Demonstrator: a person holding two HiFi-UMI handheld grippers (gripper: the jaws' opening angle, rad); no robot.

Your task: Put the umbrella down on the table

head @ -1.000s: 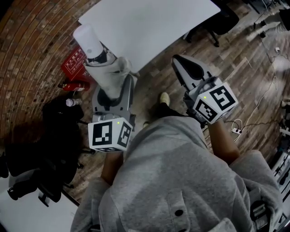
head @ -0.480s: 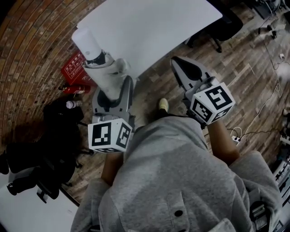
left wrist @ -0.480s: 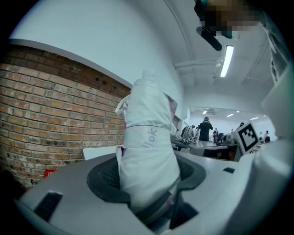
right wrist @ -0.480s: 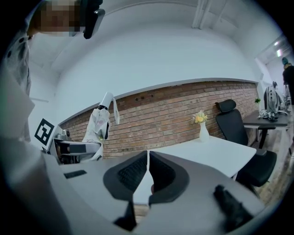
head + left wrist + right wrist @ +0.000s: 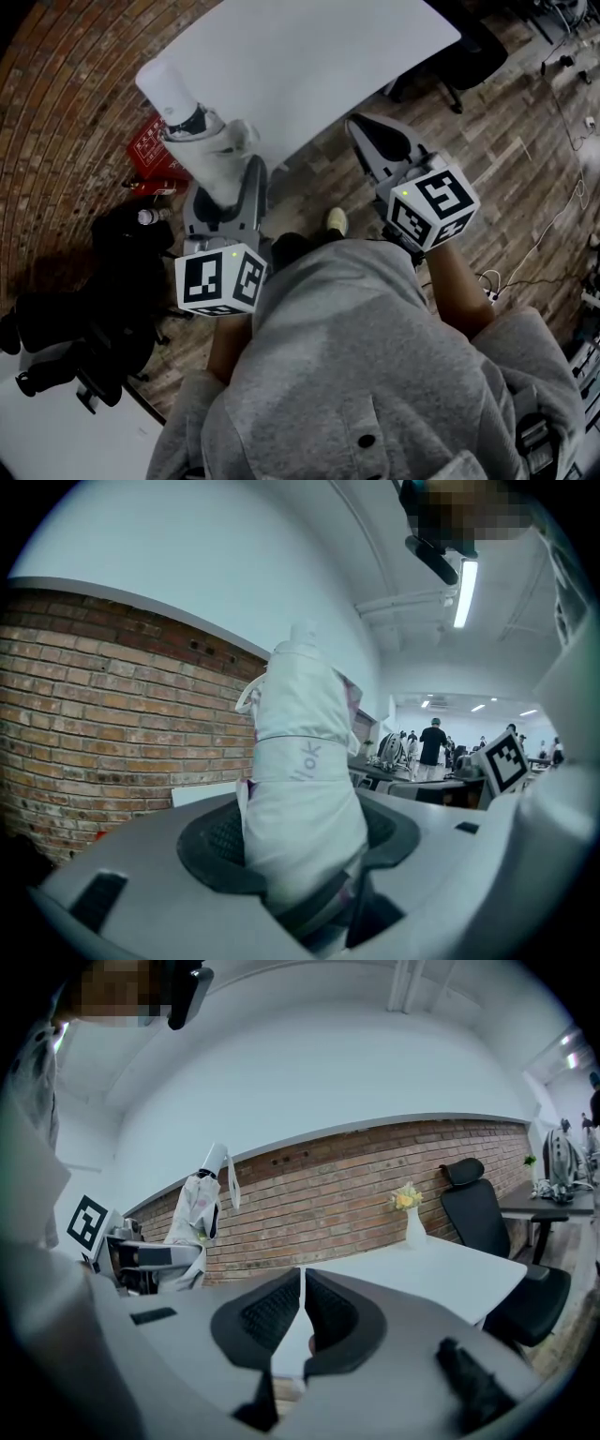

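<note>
- Left gripper (image 5: 225, 190): jaws spread wide and clamped on the umbrella (image 5: 208, 148), one pad on each side of the lower part of the folded canopy. Its own view confirms this: the white fabric fills the gap between the pads (image 5: 217, 838) and bulges over them.
- Umbrella: folded, white, wrapped by a band. It stands roughly upright out of the left gripper, with the capped end uppermost.
- Umbrella position: held in the air and not resting on the table (image 5: 309, 56). From the head view its upper end lies at the table's near left edge. The rest is over the wooden floor (image 5: 506, 141).
- Right gripper (image 5: 368, 139): jaws pressed together, with only a thin slit between the pads and nothing held. It is well apart from the umbrella and points toward the table's near edge.
- Right gripper view: the closed jaws (image 5: 302, 1312) face the white table (image 5: 441, 1274). The umbrella (image 5: 195, 1215) and the left gripper (image 5: 141, 1258) appear at the left of that view.
- Table surface: a vase (image 5: 412, 1227) of flowers stands at the far side, near the brick wall (image 5: 347, 1194). A black chair (image 5: 483, 1208) stands at the table's right end.
- Floor: a red box (image 5: 150, 141) lies by the wall, left of the umbrella.
</note>
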